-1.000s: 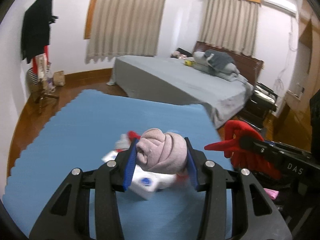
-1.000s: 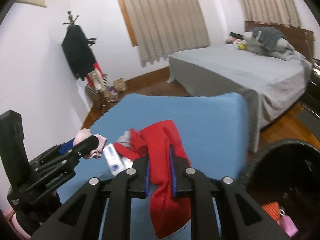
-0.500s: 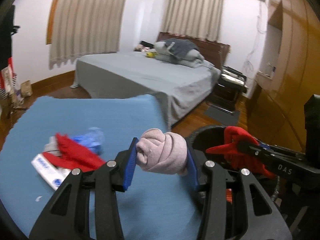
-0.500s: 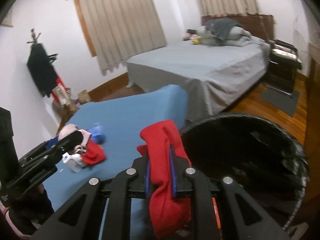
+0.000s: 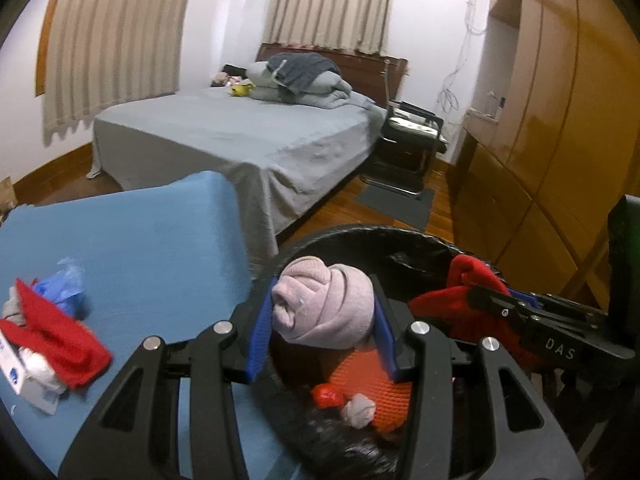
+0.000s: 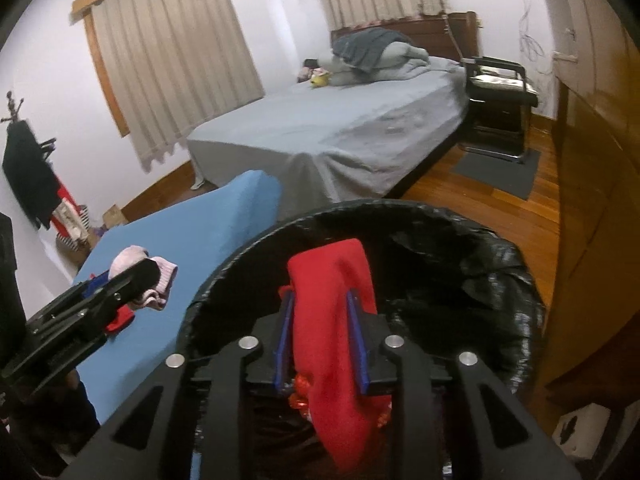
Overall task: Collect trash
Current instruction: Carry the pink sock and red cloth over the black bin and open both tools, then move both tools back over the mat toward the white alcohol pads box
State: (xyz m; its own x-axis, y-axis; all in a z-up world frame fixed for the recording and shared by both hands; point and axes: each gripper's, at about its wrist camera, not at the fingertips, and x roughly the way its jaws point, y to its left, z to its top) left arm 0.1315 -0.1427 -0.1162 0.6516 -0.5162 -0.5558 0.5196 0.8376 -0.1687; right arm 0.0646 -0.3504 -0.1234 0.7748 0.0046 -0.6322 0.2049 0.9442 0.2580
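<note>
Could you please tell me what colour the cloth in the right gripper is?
Red cloth; clearest in the right wrist view.

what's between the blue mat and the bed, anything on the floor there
Nothing visible: in the right wrist view the blue mat runs up to the bed sheet, with no floor showing between them.

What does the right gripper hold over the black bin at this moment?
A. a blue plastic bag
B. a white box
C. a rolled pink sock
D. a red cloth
D: the right gripper is shut on the red cloth, which hangs above the bin.
</note>
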